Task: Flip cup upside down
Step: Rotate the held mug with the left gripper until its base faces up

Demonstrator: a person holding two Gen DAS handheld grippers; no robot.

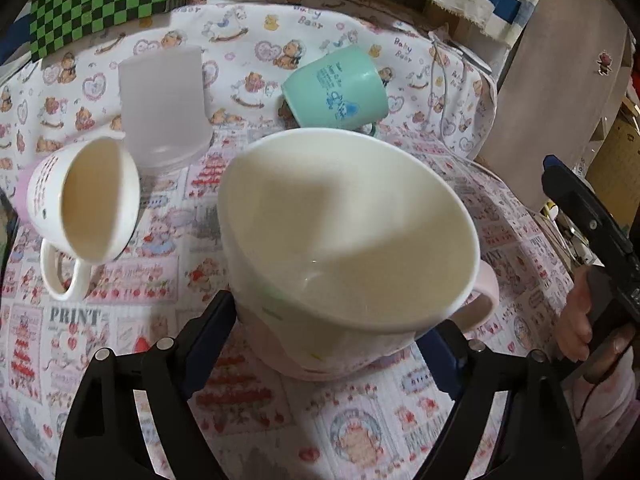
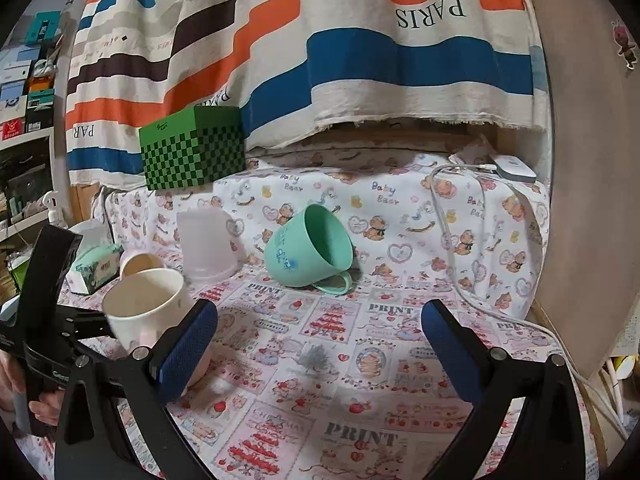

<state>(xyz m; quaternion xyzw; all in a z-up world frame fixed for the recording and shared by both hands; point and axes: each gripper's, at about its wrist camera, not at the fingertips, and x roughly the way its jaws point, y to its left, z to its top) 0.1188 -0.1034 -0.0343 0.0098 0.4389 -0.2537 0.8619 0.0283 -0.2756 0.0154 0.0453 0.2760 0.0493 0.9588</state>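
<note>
Left wrist view: my left gripper (image 1: pixel 340 320) clamps the cream cup (image 1: pixel 348 240), mouth tilted upward; right gripper (image 2: pixel 320 344) open.

- Left gripper (image 1: pixel 340 320) is clamped on the cup (image 1: pixel 348 240), one finger on each side of the lower body, so the cup sits tilted with its mouth facing up toward the camera.
- In the right wrist view the same gripper comes in from the left edge, a bare hand (image 2: pixel 24 392) wrapped around its black handle.
- Right gripper (image 2: pixel 320 344) hangs over the cloth with its jaws spread wide, blue pads (image 2: pixel 188 344) facing each other and nothing between them.
- The hand (image 1: pixel 588 328) on the right gripper's handle shows at the right edge of the left wrist view, fingers curled round it.
</note>
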